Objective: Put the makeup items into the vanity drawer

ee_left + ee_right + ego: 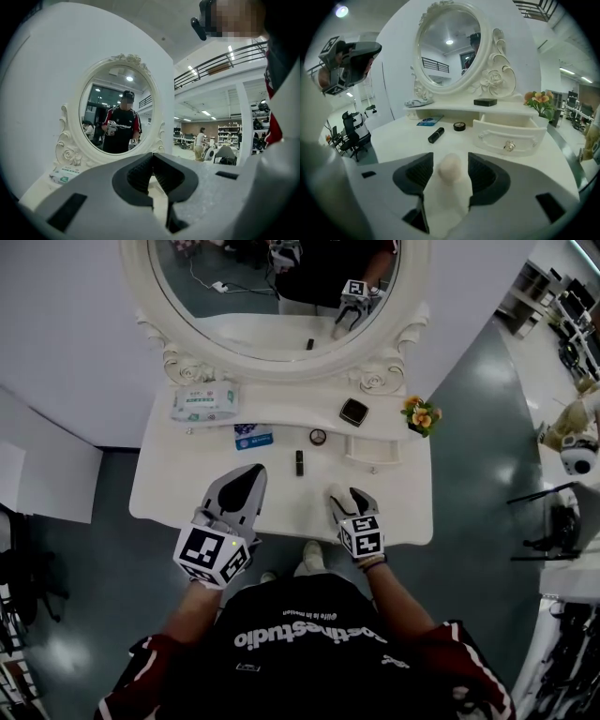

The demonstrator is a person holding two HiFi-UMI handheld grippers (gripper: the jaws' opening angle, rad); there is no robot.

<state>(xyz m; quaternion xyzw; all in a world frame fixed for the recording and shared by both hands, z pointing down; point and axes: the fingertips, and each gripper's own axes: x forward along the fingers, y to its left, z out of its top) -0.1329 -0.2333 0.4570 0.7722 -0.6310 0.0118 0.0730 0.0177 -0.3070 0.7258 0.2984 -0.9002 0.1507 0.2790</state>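
Note:
On the white vanity top lie a black lipstick and a small round compact. A black square compact sits on the shelf above the open drawer. My right gripper is low at the front edge, open, with a pale round puff lying between its jaws and not touching either pad. My left gripper is raised at the front left, shut and empty, pointing at the oval mirror.
A wipes pack lies on the shelf at the left, with a blue packet below it. Orange flowers stand at the right end. The person stands against the table's front edge.

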